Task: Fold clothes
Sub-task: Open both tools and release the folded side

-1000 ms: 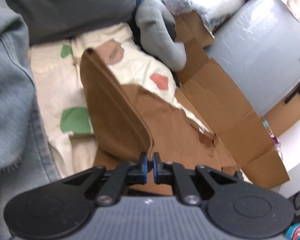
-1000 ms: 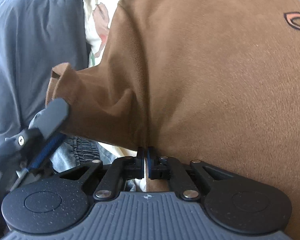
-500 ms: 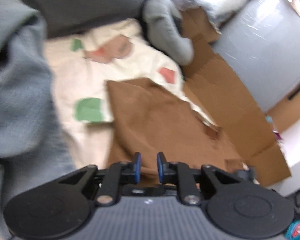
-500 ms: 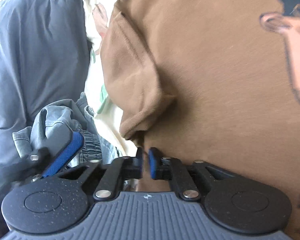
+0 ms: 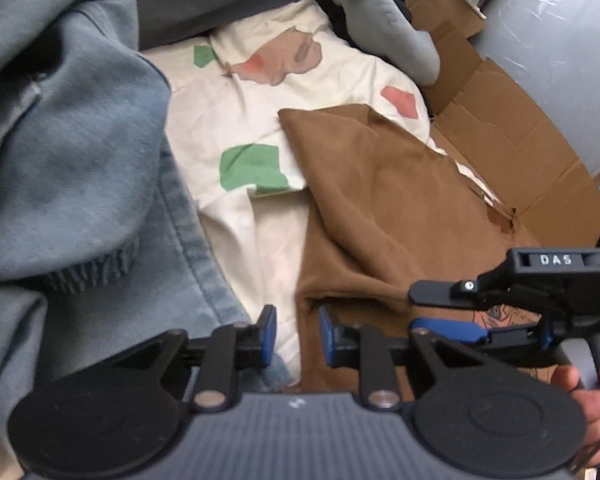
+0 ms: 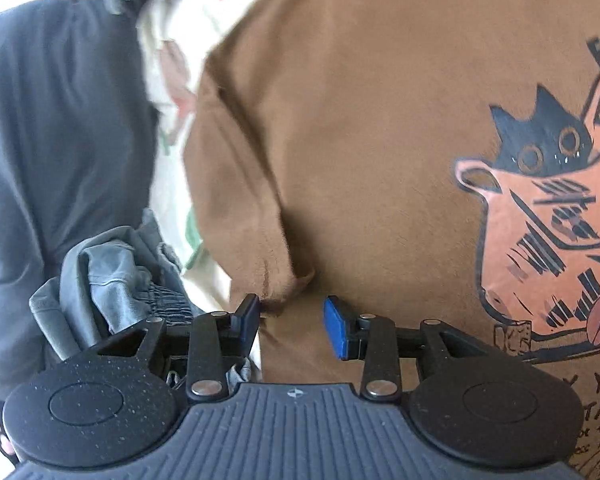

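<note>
A brown T-shirt (image 5: 380,208) lies on a cream patterned cloth (image 5: 240,128), its sleeve folded over its body. My left gripper (image 5: 297,334) hovers over the shirt's left edge; its jaws are opening and the blue pads press on nothing. In the right wrist view the same shirt (image 6: 380,140) fills the frame, showing a cat print (image 6: 540,220) at the right. My right gripper (image 6: 292,322) is just behind the folded sleeve (image 6: 240,220), jaws opening, no fabric pinched. The right gripper (image 5: 428,312) also shows low right in the left wrist view, held by a hand (image 5: 596,392).
A grey-blue denim garment (image 5: 60,140) is piled at the left. Flattened cardboard (image 5: 500,120) and a grey plastic-wrapped block (image 5: 560,40) lie beyond the shirt. A grey plush shape (image 5: 380,20) sits at the back. Dark grey fabric (image 6: 60,140) and crumpled denim (image 6: 112,280) border the shirt's left.
Both grippers were shut on brown fabric and have let go. The raised sleeve dropped flat onto the shirt. The left gripper sank; the right slid right, bringing the print into view.
</note>
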Motion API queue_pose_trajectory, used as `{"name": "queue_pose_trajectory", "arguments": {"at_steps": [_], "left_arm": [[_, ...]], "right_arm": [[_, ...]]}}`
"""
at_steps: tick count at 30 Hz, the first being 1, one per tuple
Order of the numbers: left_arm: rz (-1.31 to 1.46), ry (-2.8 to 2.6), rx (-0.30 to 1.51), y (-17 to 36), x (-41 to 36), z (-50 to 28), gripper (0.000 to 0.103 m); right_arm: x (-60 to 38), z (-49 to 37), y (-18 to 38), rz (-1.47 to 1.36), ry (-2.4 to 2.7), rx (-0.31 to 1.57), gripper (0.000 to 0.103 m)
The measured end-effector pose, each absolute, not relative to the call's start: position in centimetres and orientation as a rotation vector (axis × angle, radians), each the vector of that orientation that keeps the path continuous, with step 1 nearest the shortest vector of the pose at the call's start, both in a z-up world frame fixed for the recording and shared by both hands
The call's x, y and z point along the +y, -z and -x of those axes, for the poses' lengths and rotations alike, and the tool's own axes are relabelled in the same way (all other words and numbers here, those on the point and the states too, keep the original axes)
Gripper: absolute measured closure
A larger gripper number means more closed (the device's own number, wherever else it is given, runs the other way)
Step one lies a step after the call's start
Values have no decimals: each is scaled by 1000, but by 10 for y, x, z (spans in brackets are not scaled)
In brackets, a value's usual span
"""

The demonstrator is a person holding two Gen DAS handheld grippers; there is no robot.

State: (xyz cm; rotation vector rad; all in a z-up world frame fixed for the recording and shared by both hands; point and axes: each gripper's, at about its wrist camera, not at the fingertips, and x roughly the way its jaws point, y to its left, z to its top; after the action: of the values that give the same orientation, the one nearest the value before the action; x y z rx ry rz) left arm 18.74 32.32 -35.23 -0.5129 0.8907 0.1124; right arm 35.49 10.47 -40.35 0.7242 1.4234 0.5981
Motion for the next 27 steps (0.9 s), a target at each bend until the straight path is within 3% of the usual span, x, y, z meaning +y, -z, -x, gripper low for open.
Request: {"name": "queue_pose_trajectory", "arguments": {"at_steps": [11,12,13,15,27], "left_arm": [[423,-110,928,365,314,-204,79],[417,-112,933,365,314,-205,80],[406,-114,938,365,314,-206,81],[405,-115,943,365,315,-206,83],[352,-126,955,366,311,-208,86]], "right_arm": [[107,-368,414,-851,-545,1476,62],[109,-369,414,-846,-551,1479,69],[110,-371,412,-837,-558,1475,85],[111,-373,405,-819,-568,1459,99],[107,-357,355,-579,-571,1259,101]]}}
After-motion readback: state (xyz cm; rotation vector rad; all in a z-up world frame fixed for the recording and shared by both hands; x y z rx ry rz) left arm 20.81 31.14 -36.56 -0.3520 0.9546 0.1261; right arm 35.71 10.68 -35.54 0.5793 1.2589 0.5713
